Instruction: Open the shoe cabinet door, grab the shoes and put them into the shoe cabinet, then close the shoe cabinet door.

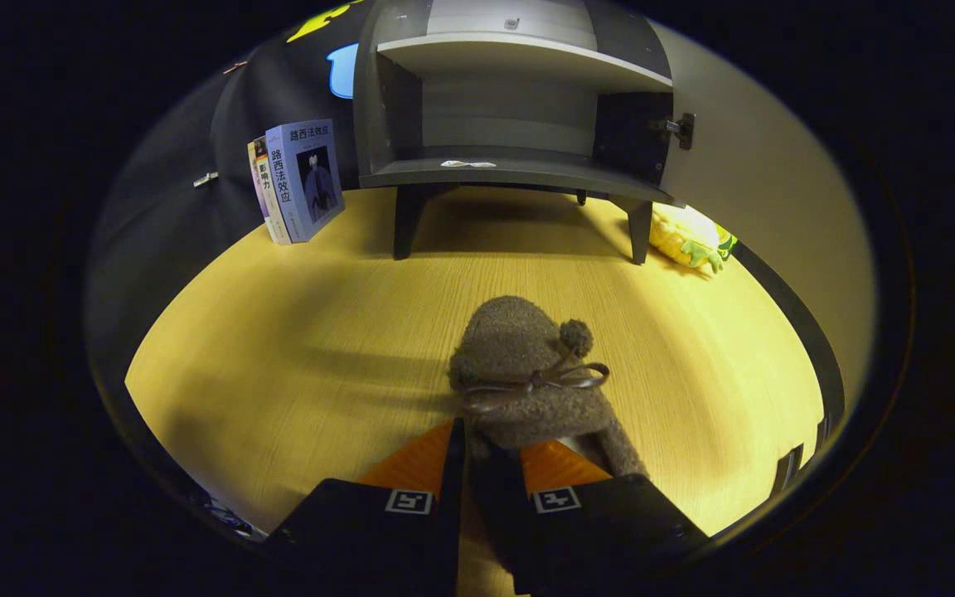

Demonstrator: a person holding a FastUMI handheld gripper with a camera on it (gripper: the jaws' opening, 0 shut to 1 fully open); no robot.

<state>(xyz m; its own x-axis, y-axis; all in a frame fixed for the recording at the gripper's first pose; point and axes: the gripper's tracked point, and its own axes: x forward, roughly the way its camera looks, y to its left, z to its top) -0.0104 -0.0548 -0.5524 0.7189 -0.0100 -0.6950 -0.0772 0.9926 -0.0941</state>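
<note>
gripper view:
gripper (490, 452): its two fingers reach forward low over the table, drawn close together, the heel edge of the shoe pinched between them.
shoe (527, 373): a brown fuzzy slipper of fleecy cloth, rounded toe pointing toward the cabinet, a thin dark cord tied in a bow across the top with a pompom at each end; its heel end sits between the fingers, the rest just ahead of them over the table. whether it is lifted or resting on the wood i cannot tell.
table (278, 356): light yellow wood grain.
shoe cabinet (511, 108): grey, on short dark legs, well beyond the shoe; door (763, 191) swung open to the right, hinge showing, two shelves inside.
books (299, 178): standing just left of the cabinet.
plush toy (689, 236): yellow and green, by the cabinet's right leg, below the open door.
</note>
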